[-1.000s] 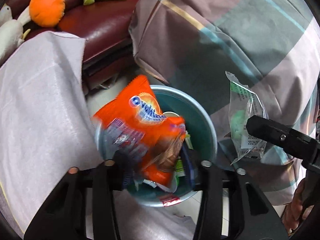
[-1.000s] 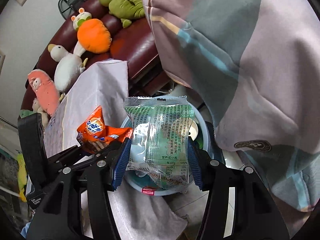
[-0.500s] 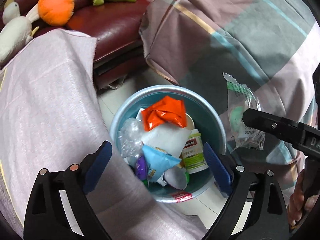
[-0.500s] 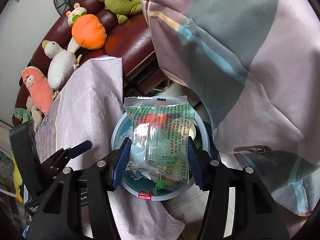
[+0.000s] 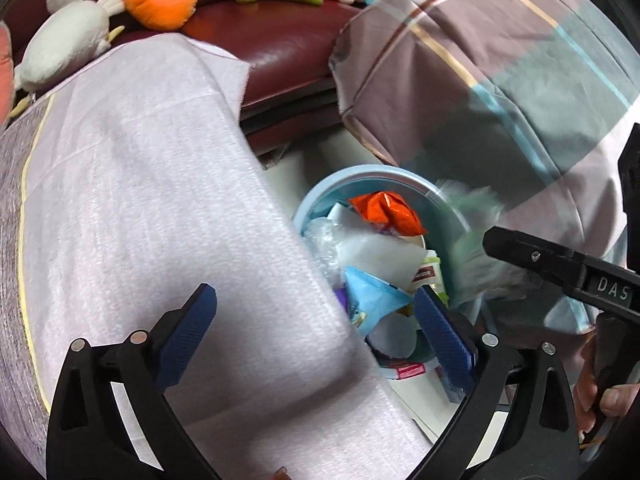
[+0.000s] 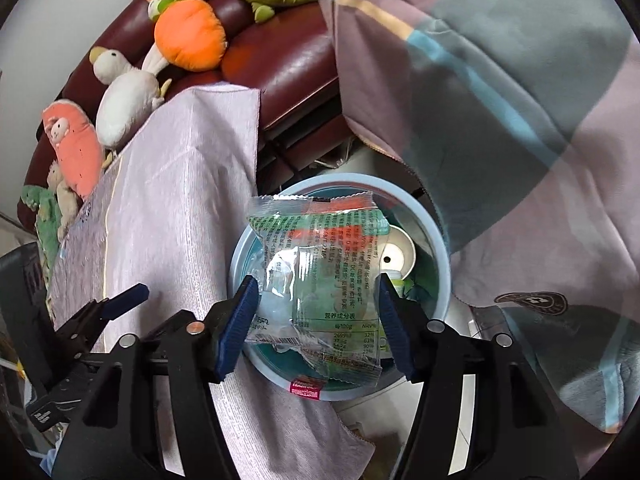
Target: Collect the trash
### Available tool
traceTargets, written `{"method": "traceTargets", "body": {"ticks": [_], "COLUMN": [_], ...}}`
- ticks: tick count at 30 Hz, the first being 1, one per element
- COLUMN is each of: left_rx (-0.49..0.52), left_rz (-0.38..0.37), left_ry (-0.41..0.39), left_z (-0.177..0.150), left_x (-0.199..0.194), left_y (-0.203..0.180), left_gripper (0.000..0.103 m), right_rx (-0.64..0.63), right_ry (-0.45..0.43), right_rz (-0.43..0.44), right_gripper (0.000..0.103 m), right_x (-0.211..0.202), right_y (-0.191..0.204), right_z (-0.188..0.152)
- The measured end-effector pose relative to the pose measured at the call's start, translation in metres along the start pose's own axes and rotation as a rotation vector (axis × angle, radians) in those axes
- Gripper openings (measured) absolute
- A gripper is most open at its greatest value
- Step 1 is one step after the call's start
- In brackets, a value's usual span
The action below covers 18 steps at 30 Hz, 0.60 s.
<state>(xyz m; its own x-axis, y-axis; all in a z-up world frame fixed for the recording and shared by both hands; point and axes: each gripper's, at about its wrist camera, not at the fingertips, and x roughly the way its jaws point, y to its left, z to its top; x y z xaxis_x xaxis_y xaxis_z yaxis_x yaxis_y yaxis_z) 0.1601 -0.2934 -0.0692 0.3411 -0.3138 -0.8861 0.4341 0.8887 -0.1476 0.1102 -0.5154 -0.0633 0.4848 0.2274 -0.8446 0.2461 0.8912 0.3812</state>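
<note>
- The left hand-held gripper (image 5: 316,332) stood spread at its widest with nothing between its blue pads, over the edge of a pale cloth-covered bench (image 5: 140,200).
- Just beside the bench, a light-blue bin (image 6: 438,240) sat on the floor, holding an orange wrapper (image 5: 384,212), a blue packet (image 5: 372,300) and a small white bottle (image 5: 430,276).
- The right hand-held gripper (image 6: 316,312) was opening, its jaws moving apart; a clear green-printed snack wrapper (image 6: 320,276) hung between the pads directly above the bin.
- Whether the pads were touching the wrapper could not be told.
- Plush toys (image 6: 188,36) lay on a dark red sofa (image 6: 288,60) behind.
</note>
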Motion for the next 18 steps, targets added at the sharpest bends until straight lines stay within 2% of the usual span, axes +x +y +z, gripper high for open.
{"method": "traceTargets", "body": {"ticks": [2, 18], "left_rx": [-0.011, -0.040], "left_rz": [-0.001, -0.015], "left_ry": [-0.001, -0.013], "left_z": [-0.001, -0.008], "left_x": [-0.002, -0.012], "left_y": [0.007, 0.026], "left_gripper": [0.099, 0.099], "right_rx": [-0.001, -0.043], "right_ry": [0.010, 0.045], "right_rz": [-0.007, -0.072], "right_gripper": [0.073, 0.088], "right_x": [0.005, 0.007], "right_y": [0.004, 0.029], "right_z": [0.000, -0.011]}}
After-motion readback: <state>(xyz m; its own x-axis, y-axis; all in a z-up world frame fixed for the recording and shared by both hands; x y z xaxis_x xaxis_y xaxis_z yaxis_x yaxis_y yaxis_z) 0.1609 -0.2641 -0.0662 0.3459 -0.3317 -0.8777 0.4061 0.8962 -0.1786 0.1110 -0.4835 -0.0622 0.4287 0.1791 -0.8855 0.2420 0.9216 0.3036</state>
